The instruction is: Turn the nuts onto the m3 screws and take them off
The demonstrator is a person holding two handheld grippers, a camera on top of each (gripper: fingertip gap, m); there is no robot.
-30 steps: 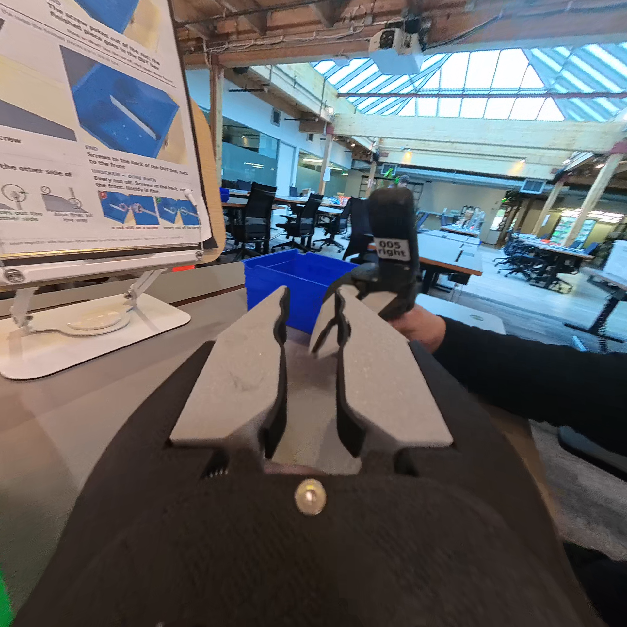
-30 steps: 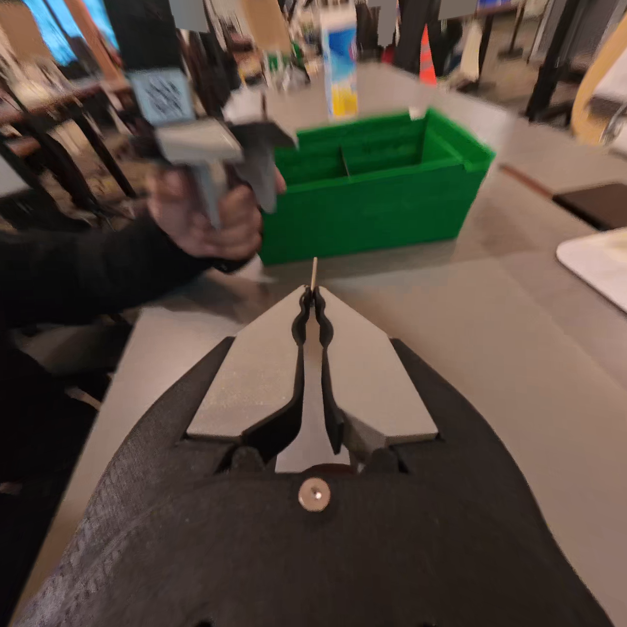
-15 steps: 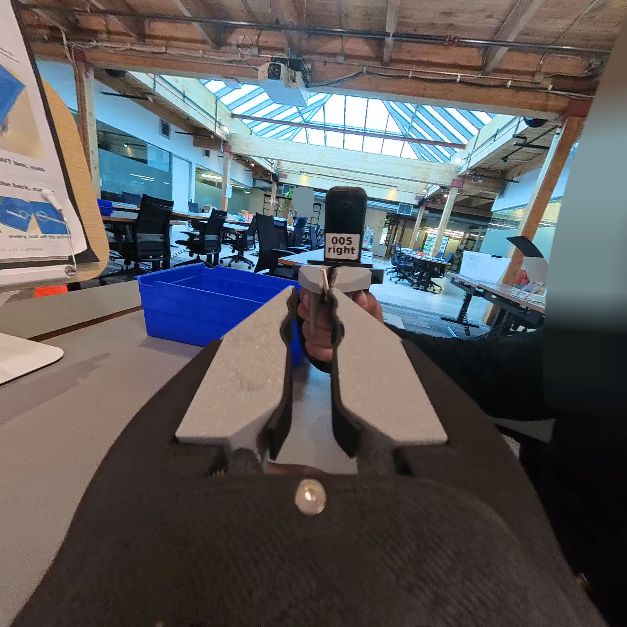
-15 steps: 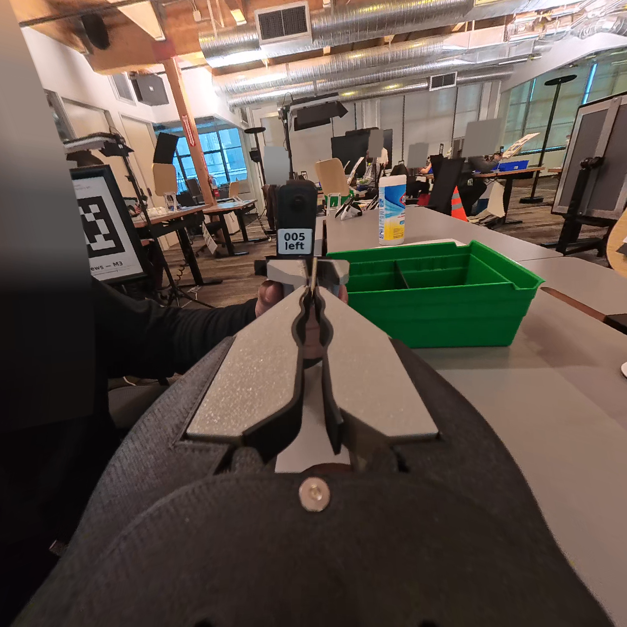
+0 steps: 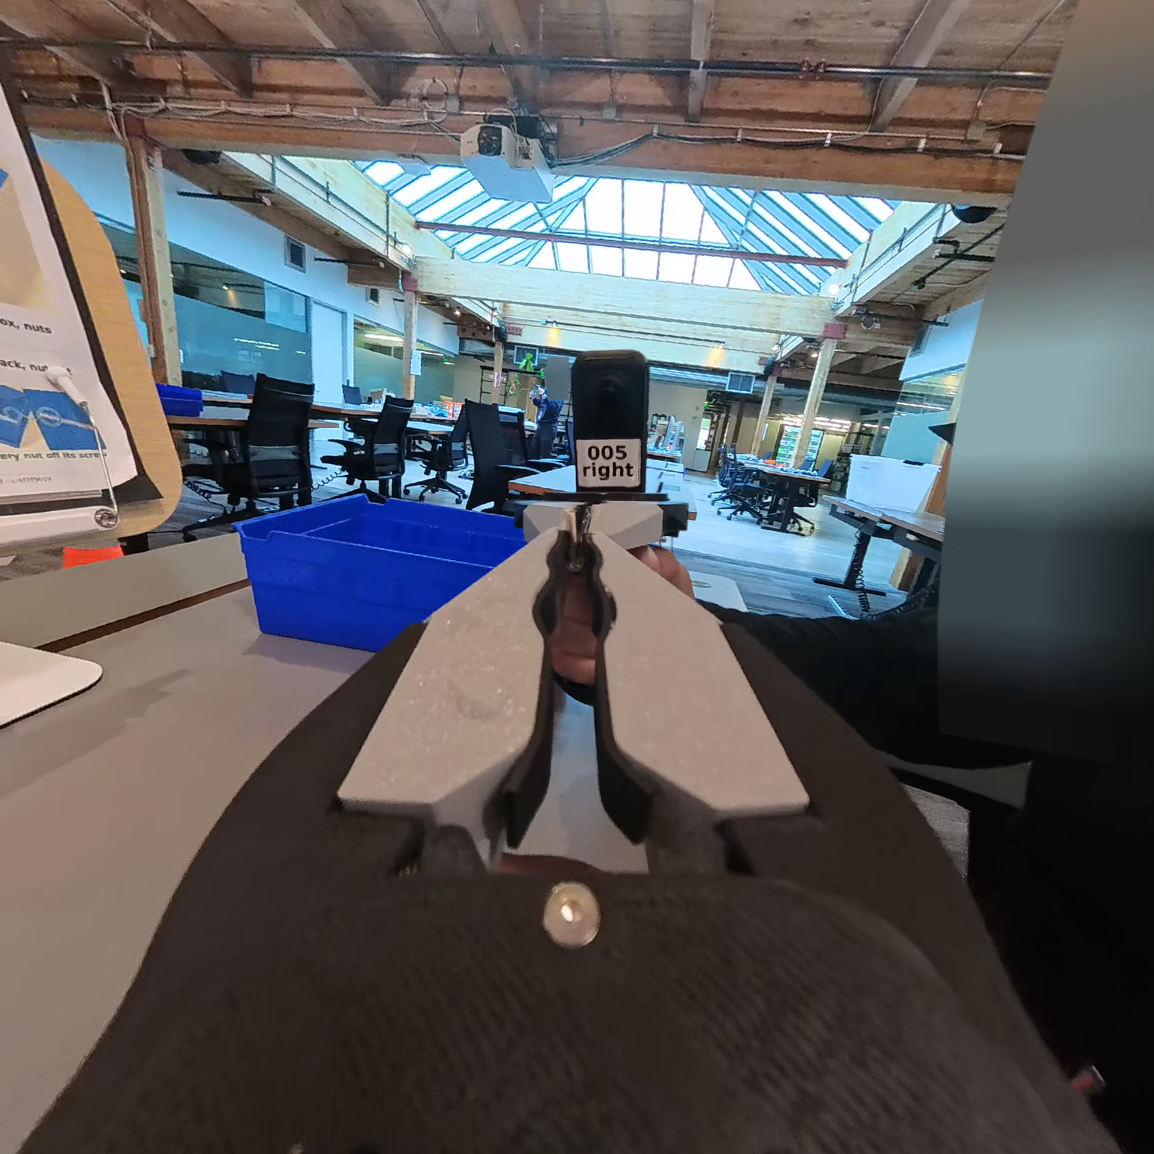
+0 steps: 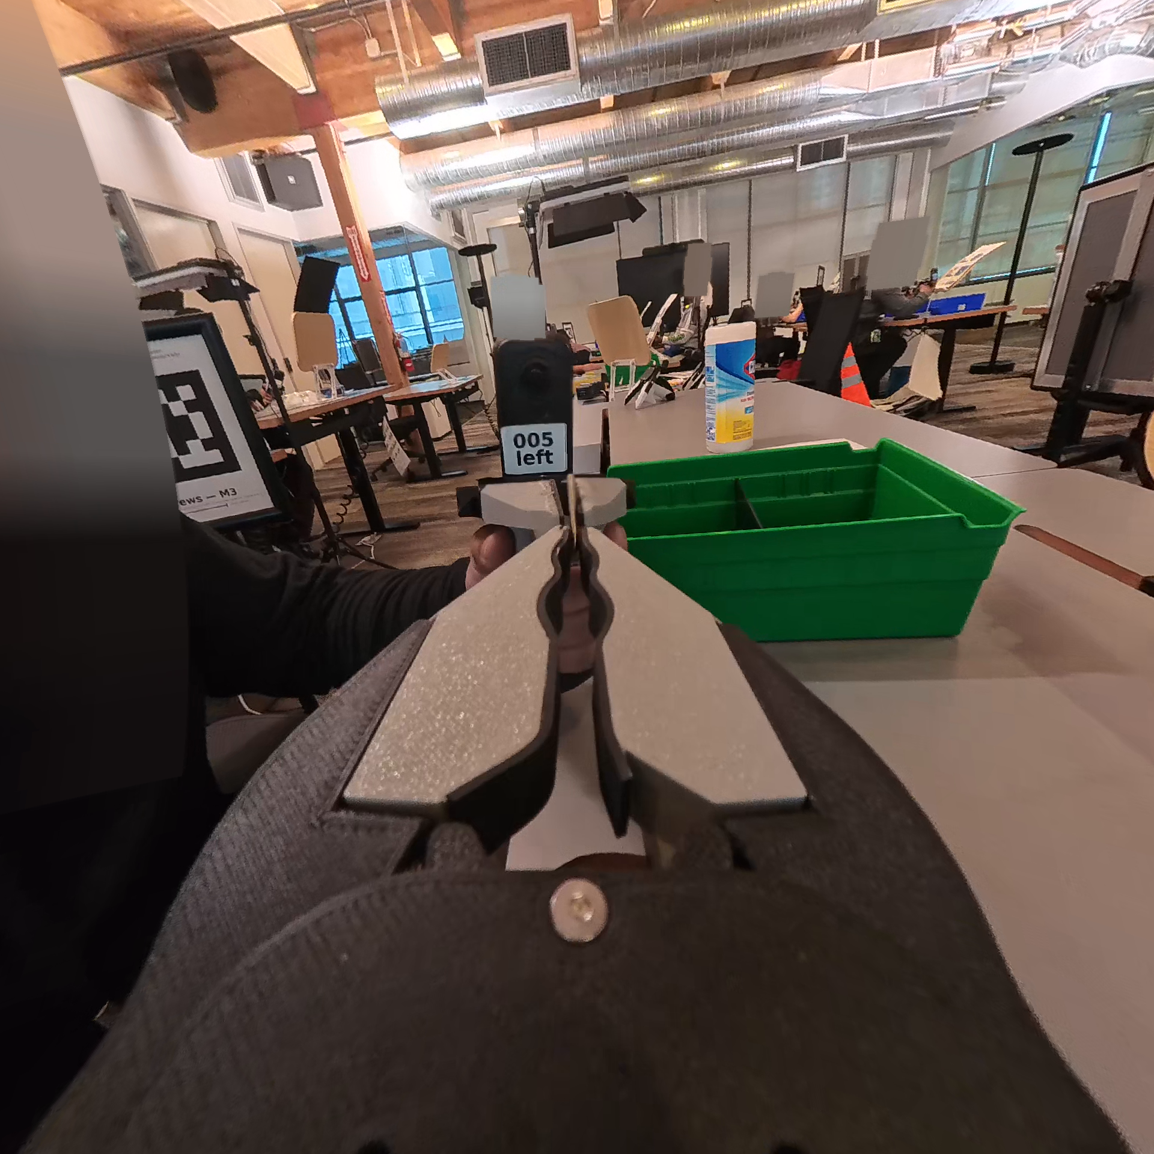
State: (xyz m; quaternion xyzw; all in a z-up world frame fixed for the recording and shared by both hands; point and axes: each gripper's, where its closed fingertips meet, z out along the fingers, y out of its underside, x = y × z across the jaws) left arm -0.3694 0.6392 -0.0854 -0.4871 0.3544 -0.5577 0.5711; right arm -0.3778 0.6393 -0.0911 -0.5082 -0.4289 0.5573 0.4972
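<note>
My two grippers face each other tip to tip above the grey table (image 6: 937,780). My right gripper (image 6: 573,542) is shut on a thin metal screw (image 6: 572,509) that sticks out past its tips. My left gripper (image 5: 573,549) is shut around the far end of that screw (image 5: 573,527). A small dark piece (image 5: 574,565) sits between its pads; I cannot tell whether it is a nut. The right gripper shows head-on in the left wrist view (image 5: 593,521). The left gripper shows head-on in the right wrist view (image 6: 552,503).
A blue bin (image 5: 374,574) stands on the table behind the left gripper's tips. A green divided bin (image 6: 812,562) stands to the right of the right gripper. An instruction sheet on a white stand (image 5: 50,406) is at the left. A wipes canister (image 6: 729,387) stands behind the green bin. Only a small space, under 4 cm, lies between the two pairs of fingers.
Both grippers swung up from the table and lined up facing each other. The left gripper, open before, has shut on the end of the screw that the right gripper holds.
</note>
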